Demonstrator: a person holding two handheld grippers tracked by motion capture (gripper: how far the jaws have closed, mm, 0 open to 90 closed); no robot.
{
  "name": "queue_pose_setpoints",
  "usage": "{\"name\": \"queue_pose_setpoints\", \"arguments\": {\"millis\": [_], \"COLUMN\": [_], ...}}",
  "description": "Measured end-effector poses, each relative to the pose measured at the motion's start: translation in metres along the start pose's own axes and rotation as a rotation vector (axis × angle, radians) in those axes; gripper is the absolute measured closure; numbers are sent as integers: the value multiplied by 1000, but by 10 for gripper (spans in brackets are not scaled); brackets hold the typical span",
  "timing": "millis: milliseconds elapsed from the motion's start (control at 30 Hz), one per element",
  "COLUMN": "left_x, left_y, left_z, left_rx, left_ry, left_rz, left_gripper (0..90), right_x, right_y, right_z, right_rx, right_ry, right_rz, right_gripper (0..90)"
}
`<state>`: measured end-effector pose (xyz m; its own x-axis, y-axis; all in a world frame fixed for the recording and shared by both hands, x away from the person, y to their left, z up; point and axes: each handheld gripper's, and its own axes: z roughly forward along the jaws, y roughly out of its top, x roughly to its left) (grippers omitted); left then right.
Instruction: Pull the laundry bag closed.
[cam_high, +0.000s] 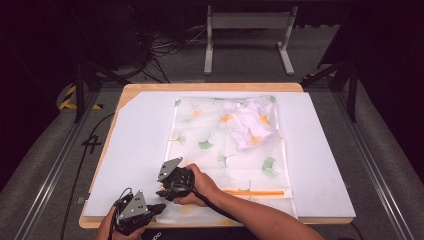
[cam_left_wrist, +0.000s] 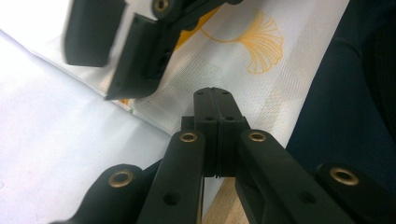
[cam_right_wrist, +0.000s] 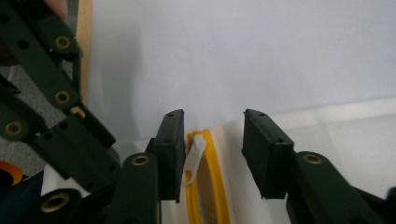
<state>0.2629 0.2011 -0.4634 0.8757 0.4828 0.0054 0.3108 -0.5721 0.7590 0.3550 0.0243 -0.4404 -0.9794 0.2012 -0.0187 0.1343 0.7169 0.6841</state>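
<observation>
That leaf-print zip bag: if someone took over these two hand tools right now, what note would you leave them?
Left gripper: shut, pinching the near corner of the bag.
Right gripper: jaws apart, straddling the white slider on the orange zip strip, not clamped.
Bag: flat on the white mat, a white garment inside at its far end.
Done: garment in, corner held.
Left, probably: close on the slider and draw it along the strip; how far the zip is closed cannot be told.
</observation>
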Motion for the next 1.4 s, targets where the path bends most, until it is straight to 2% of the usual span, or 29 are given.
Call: {"name": "queue_pose_setpoints", "arguments": {"millis": [133, 167, 267, 333, 400, 600, 667, 933, 967, 1033, 1067, 1100, 1133, 1167, 1267, 1300, 1400], "left_x": [0, 0, 1, 1, 0, 1, 1, -1, -1, -2, -2, 0, 0, 3, 8, 9, 10], "left_y": [0, 0, 0, 0, 0, 0, 1, 2, 3, 5, 5, 9, 9, 13, 12, 10, 10], "left_z": [0, 0, 0, 0, 0, 0, 0, 0, 0, 1, 1, 1, 1, 2, 6, 7, 8], "left_rx": [0, 0, -1, 1, 3, 0, 5, 14, 14, 15, 15, -2, -2, 8, 26, 23, 22], "left_ry": [0, 0, -2, 0, 1, -9, -1, 5, 13, 66, 66, 96, 96, 140, 139, 134, 125], "left_rz": [-1, -1, -4, -2, -2, -14, -4, 2, -6, -22, -22, -14, -14, 2, -2, 1, 5], "left_gripper": [900, 900, 900, 900, 900, 900, 898, 898, 895, 818, 812, 842, 848, 856, 869, 900, 900], "right_x": [-1, -1, -6, -9, -10, -19, -19, -19, -18, -18, -18, -16, -16, -15, -15, -15, -13], "right_y": [-5, -5, -7, -9, -10, -16, -16, -15, -14, -14, -14, -14, -14, -14, -14, -14, -14], "right_z": [-4, -4, -7, -8, -6, -7, -6, -8, -9, -9, -9, -8, -8, -7, -8, -8, -8], "right_rx": [6, 6, -8, -21, -19, -56, -65, -59, -57, -56, -56, -47, -47, -39, -39, -35, -32], "right_ry": [32, 32, 64, 88, 97, 163, 172, 165, 164, 163, 163, 158, 158, 151, 148, 149, 144], "right_rz": [3, 3, 26, 51, 51, 129, 136, 97, 92, 85, 85, 73, 73, 67, 63, 61, 56], "right_gripper": [763, 763, 836, 842, 845, 845, 845, 853, 853, 854, 854, 856, 856, 857, 859, 900, 900]}}
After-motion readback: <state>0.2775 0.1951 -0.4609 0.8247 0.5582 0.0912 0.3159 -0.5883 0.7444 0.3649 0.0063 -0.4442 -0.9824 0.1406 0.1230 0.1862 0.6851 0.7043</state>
